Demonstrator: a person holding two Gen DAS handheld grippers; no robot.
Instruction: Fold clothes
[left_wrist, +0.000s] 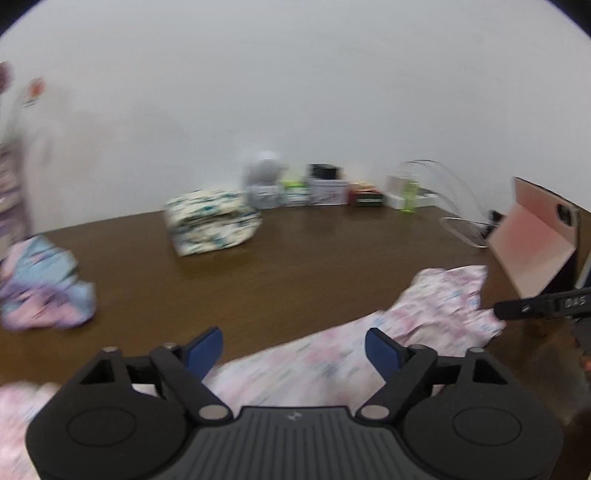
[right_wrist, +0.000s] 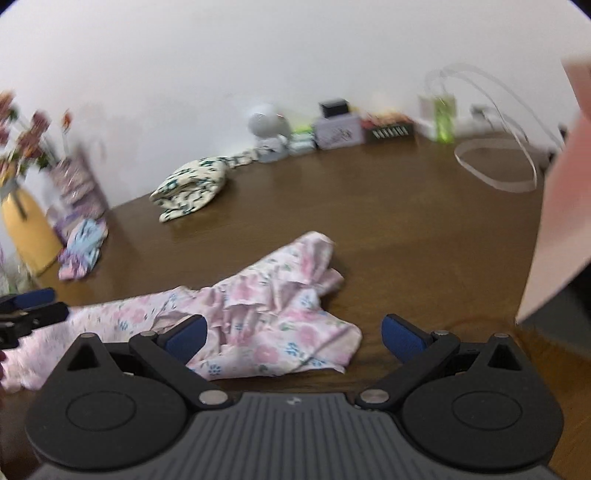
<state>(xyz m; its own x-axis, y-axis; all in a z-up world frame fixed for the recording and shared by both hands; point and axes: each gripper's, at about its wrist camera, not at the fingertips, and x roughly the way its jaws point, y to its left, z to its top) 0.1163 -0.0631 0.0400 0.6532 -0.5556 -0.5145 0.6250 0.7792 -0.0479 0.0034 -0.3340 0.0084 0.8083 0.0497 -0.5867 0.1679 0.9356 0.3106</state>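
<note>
Dark brown wood-grain desk (right_wrist: 406, 236) set against a plain white wall (left_wrist: 295, 92); both views blurred. Along the back edge, a row of small items: white round fan (right_wrist: 264, 123), pale box with a black box on top (right_wrist: 338, 131), dark red box (right_wrist: 388, 129), green translucent bottle (right_wrist: 443, 118), clear curved plastic stand (right_wrist: 495, 162); labels unreadable. At far left in the right wrist view, flowers (right_wrist: 26, 140) over a yellow surface, partly cut by the lens rim. At far right, a pink folded card or case (left_wrist: 532, 236), cropped by the frame edge in the right wrist view; not identifiable more exactly.

No open containers with visible contents; boxes shut.

Pink floral garment (right_wrist: 266, 317) lying crumpled and spread on the near desk, stretching from left to centre, directly ahead of both cameras. Folded cream garment with teal print (left_wrist: 210, 221) further back, well apart; bundled blue-and-purple garment (left_wrist: 44, 284) at the left edge.

Left hand-held gripper (left_wrist: 293, 350) with blue pads spread wide, nothing between them, above the pink cloth. Right hand-held gripper (right_wrist: 291, 336) likewise spread wide, empty, pink cloth below its left pad; contact with the cloth not discernible.
</note>
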